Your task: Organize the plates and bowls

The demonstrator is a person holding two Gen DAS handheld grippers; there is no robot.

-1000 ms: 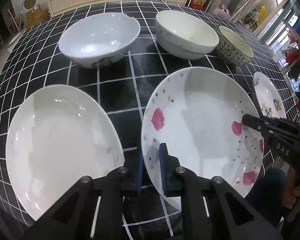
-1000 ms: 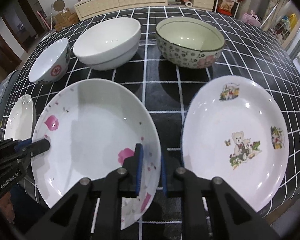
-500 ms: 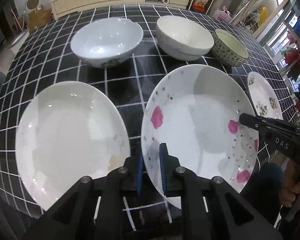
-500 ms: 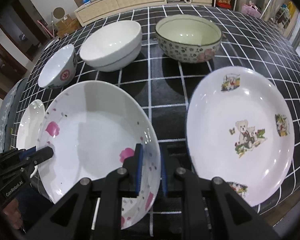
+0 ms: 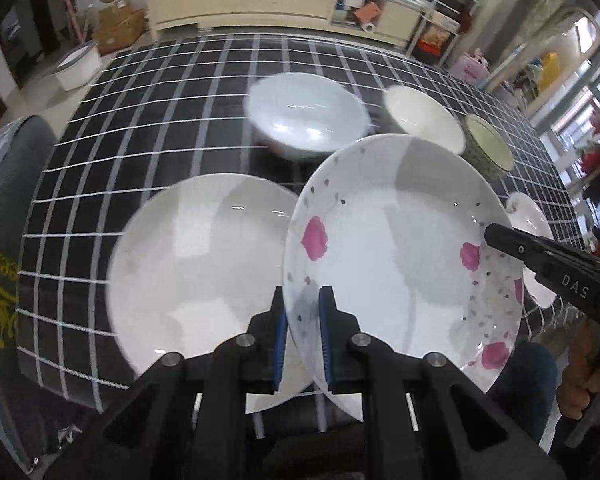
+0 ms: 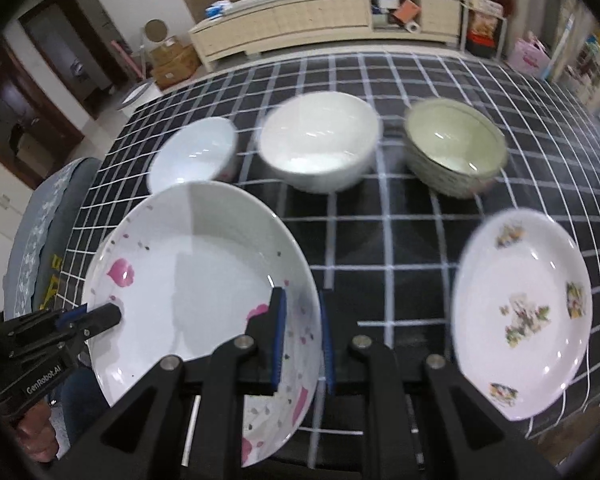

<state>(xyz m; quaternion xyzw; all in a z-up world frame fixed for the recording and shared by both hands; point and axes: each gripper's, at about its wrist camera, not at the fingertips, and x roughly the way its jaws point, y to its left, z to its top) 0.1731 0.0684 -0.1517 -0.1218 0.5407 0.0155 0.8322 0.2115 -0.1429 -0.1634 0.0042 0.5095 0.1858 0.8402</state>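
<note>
A: Grippers?
B: I've got L gripper [image 5: 303, 334] & R gripper [image 6: 302, 340] both clamped on pink-flower plate [image 5: 400, 248], opposite rims.
A: Plate where?
B: Tilted above counter [image 5: 172, 120], overlapping plain white plate [image 5: 196, 264] (bowls behind).

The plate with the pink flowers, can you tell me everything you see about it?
The plate with the pink flowers is white, round, shallow and glossy, probably ceramic, with pink petals and small grey dots. It is tilted above the checked tablecloth. The left gripper and right gripper each pinch its rim on opposite sides.
</note>
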